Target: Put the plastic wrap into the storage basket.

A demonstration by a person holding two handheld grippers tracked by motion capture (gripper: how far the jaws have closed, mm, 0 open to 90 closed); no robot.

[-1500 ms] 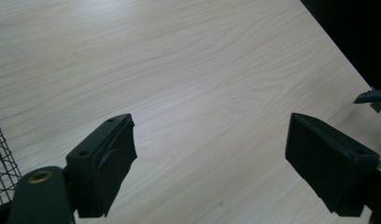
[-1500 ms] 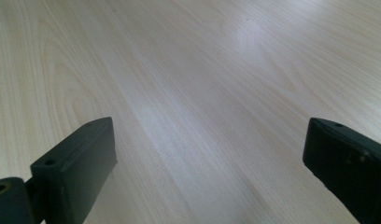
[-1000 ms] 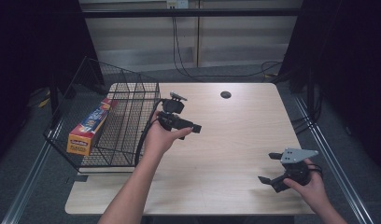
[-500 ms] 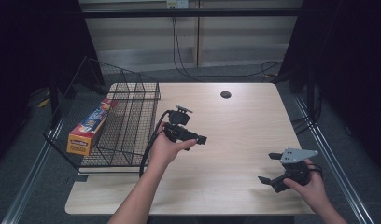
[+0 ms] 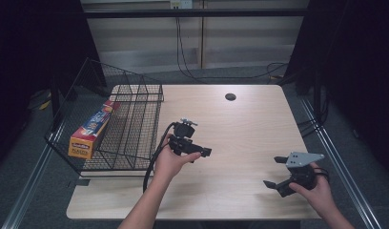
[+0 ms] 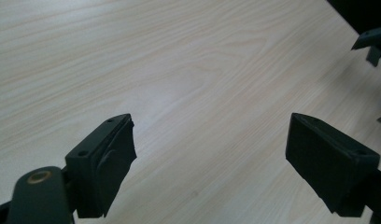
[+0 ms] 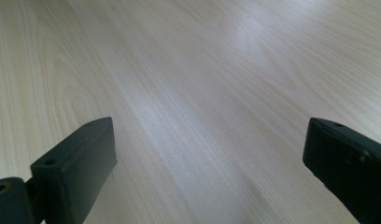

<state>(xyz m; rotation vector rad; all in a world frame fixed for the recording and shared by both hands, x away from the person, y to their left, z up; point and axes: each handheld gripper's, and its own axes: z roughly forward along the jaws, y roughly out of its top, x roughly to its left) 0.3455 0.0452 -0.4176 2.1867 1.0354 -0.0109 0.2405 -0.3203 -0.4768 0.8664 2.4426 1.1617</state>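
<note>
My left gripper point(image 5: 203, 153) hangs just over the middle of the pale wooden table point(image 5: 250, 124), held in a hand, with its cable trailing back along the forearm. Its jaws point right and stand open; in the left gripper view point(image 6: 209, 126) bare wood lies between them. My right gripper point(image 5: 271, 171), with the grey three-cornered plate on top, rests near the front right of the table. It is open too, and the right gripper view point(image 7: 209, 126) has bare wood between its jaws. A corner of the right gripper point(image 6: 371, 43) appears far off in the left gripper view.
A black wire basket point(image 5: 130, 124) stands at the table's left edge. A long orange and blue box point(image 5: 90, 131) leans in its left side. A dark round cable hole point(image 5: 230, 97) sits near the table's far edge. Cables run along the floor behind.
The left hand has carried its gripper away from the basket's right side, toward the table's middle and lower. Its jaws stay open. The right hand and gripper have kept still.
</note>
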